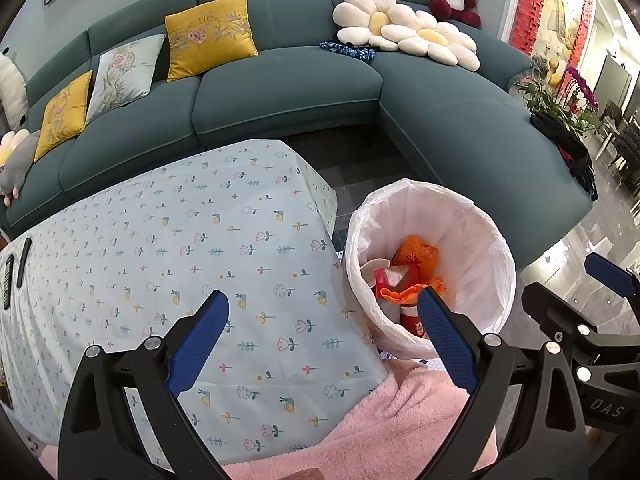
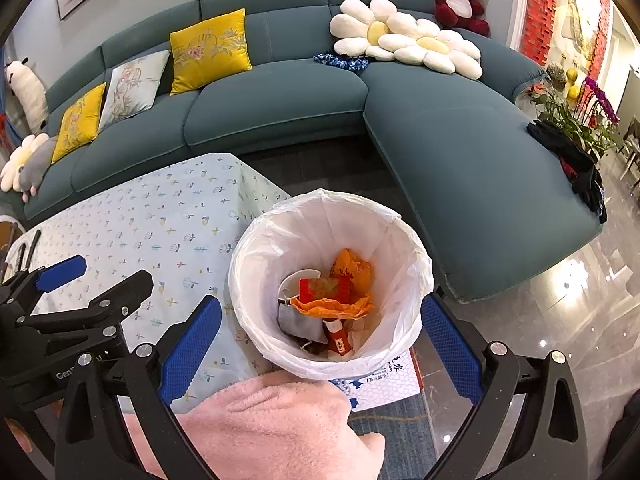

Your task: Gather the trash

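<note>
A round bin with a white liner stands on the floor just past the table's right corner. Inside lie orange wrappers, a red packet, a grey piece and a white curved scrap. My right gripper hangs above the bin, open wide, nothing between its blue pads. My left gripper is open too, empty, over the table's near right corner, its right pad above the bin's rim. Each gripper shows in the other's view: the right gripper and the left gripper.
The table wears a pale flowered cloth; dark remotes lie at its far left. A pink fluffy garment covers the person's lap below. A teal corner sofa with cushions runs behind. A printed sheet lies on the glossy floor.
</note>
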